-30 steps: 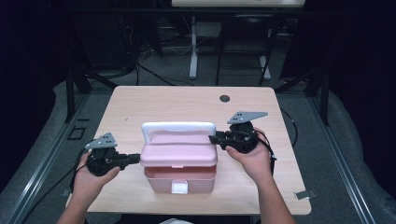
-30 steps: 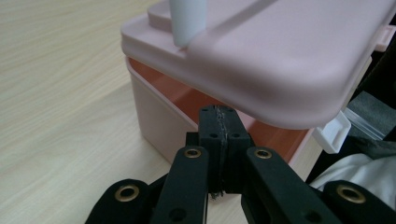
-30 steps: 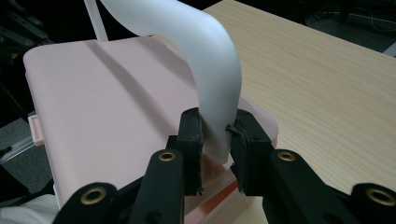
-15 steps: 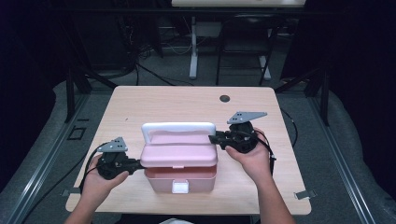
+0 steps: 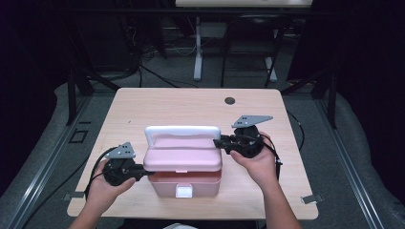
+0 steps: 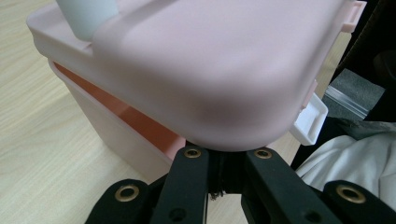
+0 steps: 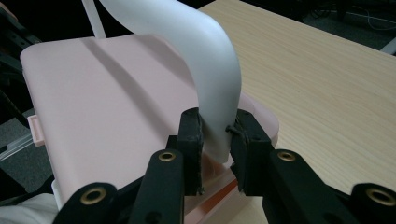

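Right claw [image 7: 215,140]: clamped on white handle [image 7: 205,70], steadying pink box [image 5: 184,179].
Left claw [image 6: 223,158]: shut, empty, wedged under lid [image 6: 205,65] at box's 9 o'clock, likely prying.

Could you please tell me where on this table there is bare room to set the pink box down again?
The table is bare behind the box, up to the small dark disc near the far edge, and along both side edges. The near middle is crowded: the box stands there with the left gripper at its lid and the right gripper on its white handle.
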The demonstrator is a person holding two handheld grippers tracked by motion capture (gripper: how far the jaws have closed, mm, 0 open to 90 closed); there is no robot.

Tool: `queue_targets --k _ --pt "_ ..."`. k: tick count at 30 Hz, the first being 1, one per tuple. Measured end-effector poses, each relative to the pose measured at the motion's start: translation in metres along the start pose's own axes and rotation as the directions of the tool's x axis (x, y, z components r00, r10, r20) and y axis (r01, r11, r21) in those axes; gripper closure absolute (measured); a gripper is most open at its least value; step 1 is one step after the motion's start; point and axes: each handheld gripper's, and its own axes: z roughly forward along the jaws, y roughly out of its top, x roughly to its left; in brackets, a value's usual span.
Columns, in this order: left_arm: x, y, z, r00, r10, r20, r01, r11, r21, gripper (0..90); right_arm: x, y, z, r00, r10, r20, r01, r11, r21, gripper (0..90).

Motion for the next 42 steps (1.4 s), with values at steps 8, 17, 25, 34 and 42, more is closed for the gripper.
queue_targets --k 8,17,25,34,42 --pt "-0.001 0.001 -0.001 1.0000 0.000 0.008 0.000 1.0000 -0.010 89.5 -0.002 -0.001 -0.001 1.0000 0.005 0.001 -0.005 1.000 -0.007 73.6" --pt "0.000 0.003 -0.003 0.9999 -0.007 0.010 0.007 0.9997 -0.022 89.5 0.001 -0.001 -0.016 0.9992 -0.002 0.039 0.003 0.999 -0.033 72.9" --pt "0.000 0.009 -0.006 1.0000 0.005 -0.001 -0.005 0.9994 -0.033 89.5 0.003 -0.006 -0.033 0.9959 -0.007 0.090 0.010 0.999 -0.031 78.5" --pt "0.002 0.017 -0.010 0.9997 0.015 -0.017 -0.016 0.9986 -0.049 89.5 0.008 -0.030 -0.030 0.9953 -0.012 0.096 0.008 0.999 0.033 82.1" --pt "0.005 0.026 -0.014 0.9995 0.020 -0.026 -0.022 0.9972 -0.071 89.5 0.020 -0.047 -0.013 0.9991 -0.026 0.034 0.023 0.996 0.092 82.3"
